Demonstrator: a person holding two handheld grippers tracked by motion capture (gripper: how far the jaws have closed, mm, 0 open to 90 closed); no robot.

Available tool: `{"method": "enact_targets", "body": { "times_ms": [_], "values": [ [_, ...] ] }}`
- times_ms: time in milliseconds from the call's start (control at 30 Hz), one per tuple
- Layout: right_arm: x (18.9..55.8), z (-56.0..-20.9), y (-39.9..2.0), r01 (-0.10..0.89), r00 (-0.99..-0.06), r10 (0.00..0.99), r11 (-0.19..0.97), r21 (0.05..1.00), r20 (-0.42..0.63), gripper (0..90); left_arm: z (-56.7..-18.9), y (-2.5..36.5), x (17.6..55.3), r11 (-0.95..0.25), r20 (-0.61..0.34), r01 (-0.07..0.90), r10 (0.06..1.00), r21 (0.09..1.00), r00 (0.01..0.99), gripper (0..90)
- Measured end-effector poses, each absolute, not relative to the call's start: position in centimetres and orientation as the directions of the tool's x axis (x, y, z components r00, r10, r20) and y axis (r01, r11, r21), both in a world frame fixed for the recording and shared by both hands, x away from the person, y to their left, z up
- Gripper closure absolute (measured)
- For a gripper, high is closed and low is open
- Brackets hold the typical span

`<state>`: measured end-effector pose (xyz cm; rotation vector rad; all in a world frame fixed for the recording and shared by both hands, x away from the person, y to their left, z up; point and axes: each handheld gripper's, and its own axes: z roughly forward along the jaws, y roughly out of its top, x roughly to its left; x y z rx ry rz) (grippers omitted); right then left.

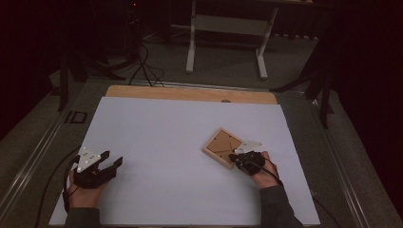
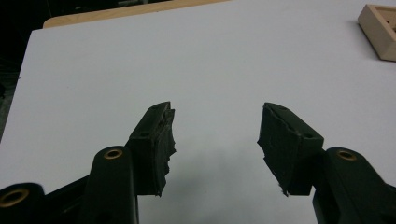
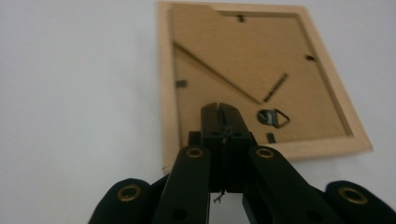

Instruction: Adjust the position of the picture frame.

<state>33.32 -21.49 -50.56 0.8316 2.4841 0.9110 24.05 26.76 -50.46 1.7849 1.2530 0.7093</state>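
Starting on the left: the left tool (image 1: 113, 161) is sitting over the white tabletop (image 1: 157, 142) with its jaws spread wide and nothing between them. It's well apart from the action and just waiting near the left edge. In the left gripper view the corner of the wooden picture frame (image 2: 379, 29) is peeking in at the top right, far off.

Moving right, that frame (image 1: 222, 147) is lying face-down on the tabletop, right of centre, turned like a diamond. You're looking at its brown backing board, with the fold-out stand, little retaining tabs and a small metal hanger ring (image 3: 273, 117).

The right tool (image 1: 234, 156) has its jaws pinched fully together, with nothing between them, and the tip is hovering over the near edge of the backing, just beside that ring. Whether it's actually touching the board is hard to tell from here.

Progress-wise, I'd say it's early: the back is looking closed and all tabs seem in place, so opening it is all still to come.

No brand, label or readable writing anywhere.
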Motion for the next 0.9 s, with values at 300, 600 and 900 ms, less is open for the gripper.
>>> {"method": "enact_targets", "body": {
  "times_ms": [300,600,900],
  "values": [
    [33.8,-50.6,-23.2,0.453,-0.696,0.708,0.561,0.692,-0.118,81.8,-50.5,26.6,24.1,-0.172,-0.005,0.475,0.938,0.863,0.348,44.5],
    [33.5,-50.8,-24.7,0.557,-0.563,0.826,0.365,0.746,0.016,52.4,-50.4,26.5,24.1,-0.176,0.000,0.470,0.937,0.865,0.350,44.4],
    [33.1,-51.6,-24.6,0.637,-0.512,0.848,0.271,0.721,0.134,41.7,-50.4,26.5,24.1,-0.180,0.003,0.471,0.936,0.864,0.352,44.3]
  ]
}}
